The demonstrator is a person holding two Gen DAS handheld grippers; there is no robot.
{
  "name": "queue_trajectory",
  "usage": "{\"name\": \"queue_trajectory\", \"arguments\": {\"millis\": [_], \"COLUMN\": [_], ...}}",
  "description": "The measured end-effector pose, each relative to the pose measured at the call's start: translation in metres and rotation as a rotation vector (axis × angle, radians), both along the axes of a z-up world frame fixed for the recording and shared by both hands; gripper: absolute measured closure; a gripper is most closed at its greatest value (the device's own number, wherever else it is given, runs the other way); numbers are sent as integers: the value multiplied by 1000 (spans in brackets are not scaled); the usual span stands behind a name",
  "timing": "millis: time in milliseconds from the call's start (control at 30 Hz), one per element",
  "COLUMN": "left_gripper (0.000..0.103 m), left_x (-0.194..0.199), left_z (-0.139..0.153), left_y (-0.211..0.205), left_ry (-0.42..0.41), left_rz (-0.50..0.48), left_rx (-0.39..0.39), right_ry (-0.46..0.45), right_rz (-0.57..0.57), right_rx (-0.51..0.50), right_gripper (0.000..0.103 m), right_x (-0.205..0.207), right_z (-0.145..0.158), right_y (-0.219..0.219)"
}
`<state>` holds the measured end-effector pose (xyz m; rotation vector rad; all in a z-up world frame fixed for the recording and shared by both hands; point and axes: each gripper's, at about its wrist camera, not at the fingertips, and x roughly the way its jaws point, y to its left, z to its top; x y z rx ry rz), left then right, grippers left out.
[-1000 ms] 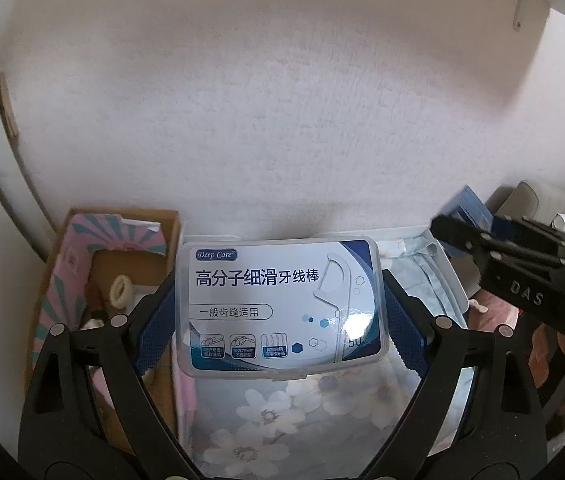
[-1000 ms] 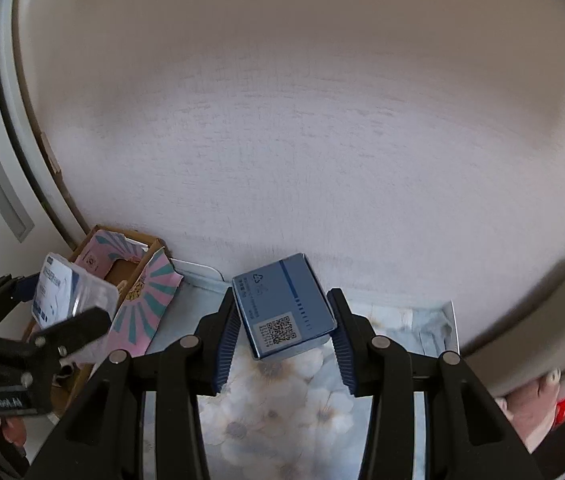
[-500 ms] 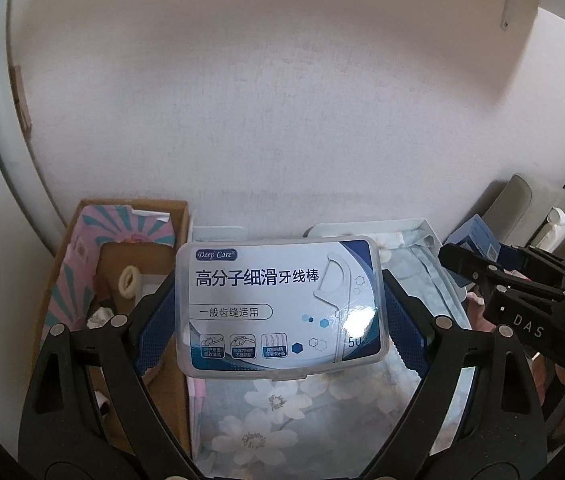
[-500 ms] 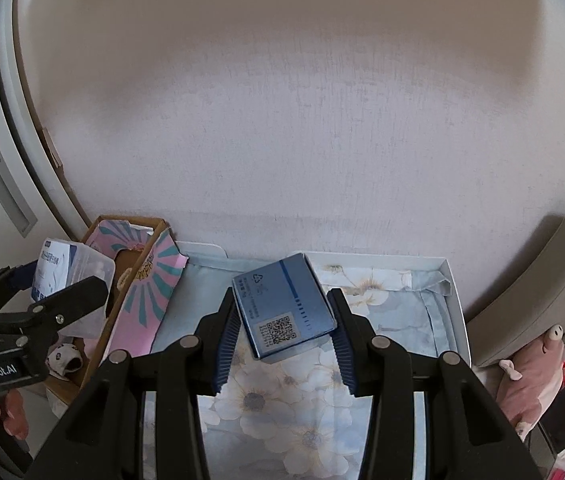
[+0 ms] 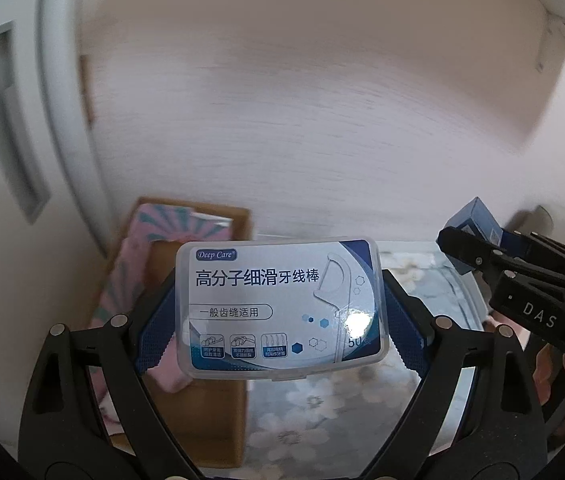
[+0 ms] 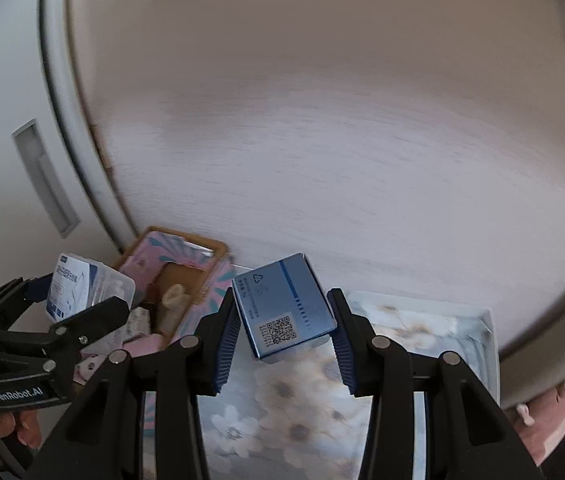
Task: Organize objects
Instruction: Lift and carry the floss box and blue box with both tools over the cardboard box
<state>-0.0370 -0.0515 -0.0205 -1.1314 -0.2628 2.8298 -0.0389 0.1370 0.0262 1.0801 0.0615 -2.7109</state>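
My left gripper (image 5: 278,320) is shut on a clear floss-pick box (image 5: 278,308) with a white and blue label. It holds the box in the air over the seam between a cardboard box (image 5: 238,224) and a floral-lined tray (image 5: 314,404). My right gripper (image 6: 284,326) is shut on a small blue box (image 6: 282,304) with a QR code, above the same tray (image 6: 486,344). The right gripper (image 5: 530,280) and its blue box (image 5: 470,220) show at the right of the left wrist view. The left gripper (image 6: 66,312) with the floss box (image 6: 82,284) shows at the left of the right wrist view.
The cardboard box (image 6: 186,240) has pink and teal striped flaps and holds several small items. A white wall rises right behind both containers. A white door with a recessed handle (image 6: 46,180) stands at the left. A pink plush toy (image 6: 542,412) lies at the right.
Both grippers have swung to the left with their boxes still held. The door at the left has come further into view. Both current views are blurred by motion.
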Motion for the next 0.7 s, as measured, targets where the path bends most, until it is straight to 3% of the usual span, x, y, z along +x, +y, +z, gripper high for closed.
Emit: {"name": "queue_trajectory", "arguments": {"millis": [367,700], "left_gripper": [13,13], "left_x": [30,46], "left_z": [-8,-34], "left_y": [-64,-99], "left_ry": [-25,-87], "left_rz": [237,398], "left_rx": [3,32], "right_ry": [-24,-106], "right_rz": [247,417], "right_rx": [8,45], "right_gripper": [63,63], "right_x": [-31,-74], "right_z": [-9,-46], "right_y": [-74,-121]}}
